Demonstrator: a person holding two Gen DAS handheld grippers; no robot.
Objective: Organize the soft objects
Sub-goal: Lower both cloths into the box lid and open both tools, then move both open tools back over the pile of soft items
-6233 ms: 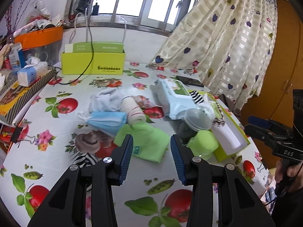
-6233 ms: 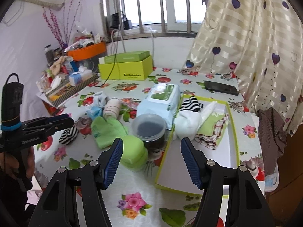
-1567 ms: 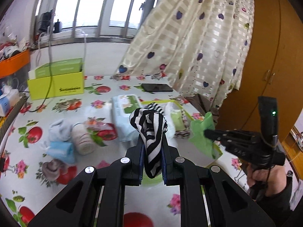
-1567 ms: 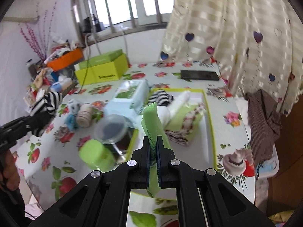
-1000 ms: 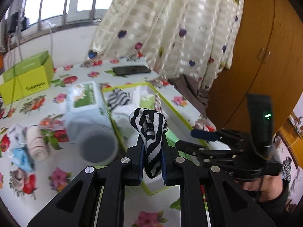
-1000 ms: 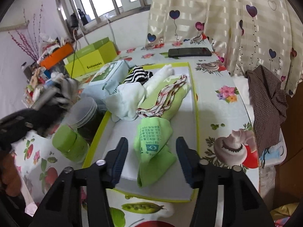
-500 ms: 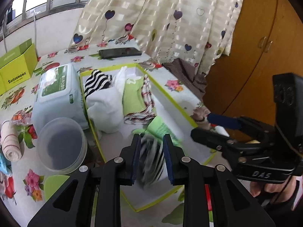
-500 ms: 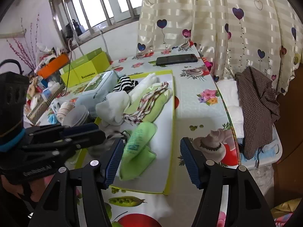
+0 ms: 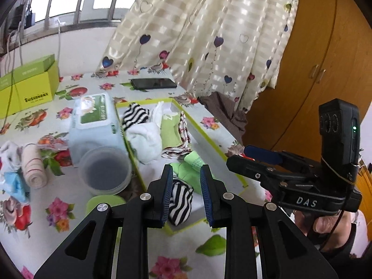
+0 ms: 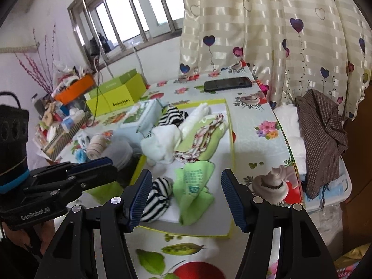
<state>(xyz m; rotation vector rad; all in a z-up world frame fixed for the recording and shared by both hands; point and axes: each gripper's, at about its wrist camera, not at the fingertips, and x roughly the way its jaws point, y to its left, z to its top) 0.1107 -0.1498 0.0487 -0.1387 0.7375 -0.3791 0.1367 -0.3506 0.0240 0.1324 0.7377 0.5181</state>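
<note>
Both tongs hang released above the shallow white tray with the lime-green rim (image 10: pixel 230 125) on the flower-patterned surface (image 10: pixel 260 139). The rolled black-and-white striped sock (image 9: pixel 180 201) lies in the tray's near corner, between the parted left tongs (image 9: pixel 186 195), just beside the crumpled green cloth (image 10: pixel 194 191) under the right tongs (image 10: pixel 186 200).

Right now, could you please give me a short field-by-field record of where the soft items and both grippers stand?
left gripper: open, above the striped sock, not gripping it
right gripper: open, holding nothing
striped sock: lying in the tray's near corner
green cloth: in the tray, beside the striped sock
tray: green-rimmed, also holds white, green and patterned soft items farther back
outside tray: rolled beige sock and blue mask on the table
</note>
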